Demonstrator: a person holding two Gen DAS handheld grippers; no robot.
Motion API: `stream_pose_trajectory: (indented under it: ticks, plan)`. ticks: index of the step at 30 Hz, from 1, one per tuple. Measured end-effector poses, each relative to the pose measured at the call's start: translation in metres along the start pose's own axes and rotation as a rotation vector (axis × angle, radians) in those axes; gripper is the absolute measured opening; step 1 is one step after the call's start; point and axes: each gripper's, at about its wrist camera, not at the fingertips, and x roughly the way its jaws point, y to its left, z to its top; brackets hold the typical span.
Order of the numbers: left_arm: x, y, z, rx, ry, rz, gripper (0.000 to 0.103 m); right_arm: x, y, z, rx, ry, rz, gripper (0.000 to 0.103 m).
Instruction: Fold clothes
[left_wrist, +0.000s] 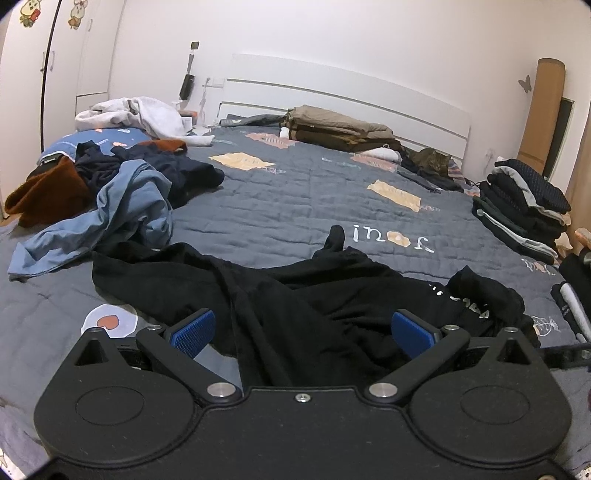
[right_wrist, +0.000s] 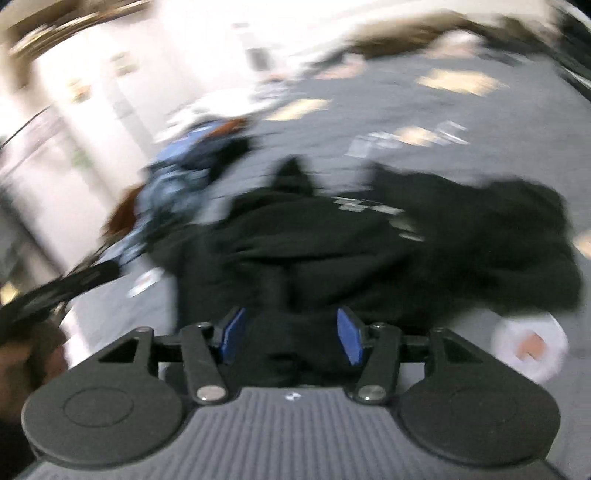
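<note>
Starting at the far left of the left wrist view, we see white wardrobe doors (left_wrist: 55, 55) with cartoon stickers, and below them, on the left side of the bed (left_wrist: 295, 192), a heap of unfolded clothes: a rust-brown garment (left_wrist: 48, 192), a dark navy piece (left_wrist: 173, 170) and a crumpled light blue shirt (left_wrist: 122, 210), with a white garment (left_wrist: 136, 112) piled behind them near the headboard (left_wrist: 332, 92). Moving toward the middle, the black garment (left_wrist: 295, 291) lies spread and rumpled across the near part of the grey quilt, some white lettering showing on its right portion. Our left gripper (left_wrist: 303, 330) sits low over it with its blue-padded fingers (left_wrist: 194, 332) spread wide; black cloth lies in the gap, but the pads do not press on it. Further back, folded tan and brown clothes (left_wrist: 332, 127) rest by the headboard, and at the right edge of the bed stands a stack of folded dark clothes (left_wrist: 524, 206). In the right wrist view everything is smeared by motion blur, yet we can make out the same black garment (right_wrist: 369, 240) ahead, with the blue shirt (right_wrist: 173, 177) beyond it to the left. Our right gripper (right_wrist: 291, 336) has its fingers (right_wrist: 349, 339) roughly half open, with dark cloth between them; whether the pads touch it we cannot tell through the blur.
</note>
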Motion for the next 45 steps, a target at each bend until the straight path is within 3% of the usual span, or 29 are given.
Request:
stream_pose_trajectory:
  ticks: [5,11,16,24,26,28,31,45]
  plan:
    - [0.0,-0.002,-0.001,0.009,0.004,-0.003,0.103,0.01,-0.035,-0.008,0.178,0.021,-0.049,0.054]
    - [0.001,-0.004,-0.002,0.016,0.007,-0.006,0.103,0.027,-0.055,-0.028,0.434,0.064,0.041,0.055]
    - [0.002,-0.005,-0.002,0.02,0.011,-0.008,0.103,0.039,-0.055,-0.04,0.531,0.091,0.099,0.055]
    - [0.003,-0.007,-0.003,0.031,0.013,-0.007,0.103,0.047,-0.044,-0.044,0.513,0.021,0.094,0.053]
    - [0.003,-0.006,-0.003,0.031,0.014,-0.005,0.103,0.046,-0.041,-0.044,0.497,0.015,0.096,0.042]
    - [0.003,-0.007,-0.003,0.031,0.013,-0.005,0.103,0.045,-0.038,-0.043,0.478,0.007,0.094,0.019]
    - [0.003,-0.007,-0.003,0.033,0.015,-0.003,0.103,0.042,-0.035,-0.04,0.463,-0.011,0.087,0.012]
    - [0.002,-0.007,-0.004,0.036,0.017,-0.006,0.103,-0.022,-0.063,-0.012,0.503,-0.271,0.001,0.007]
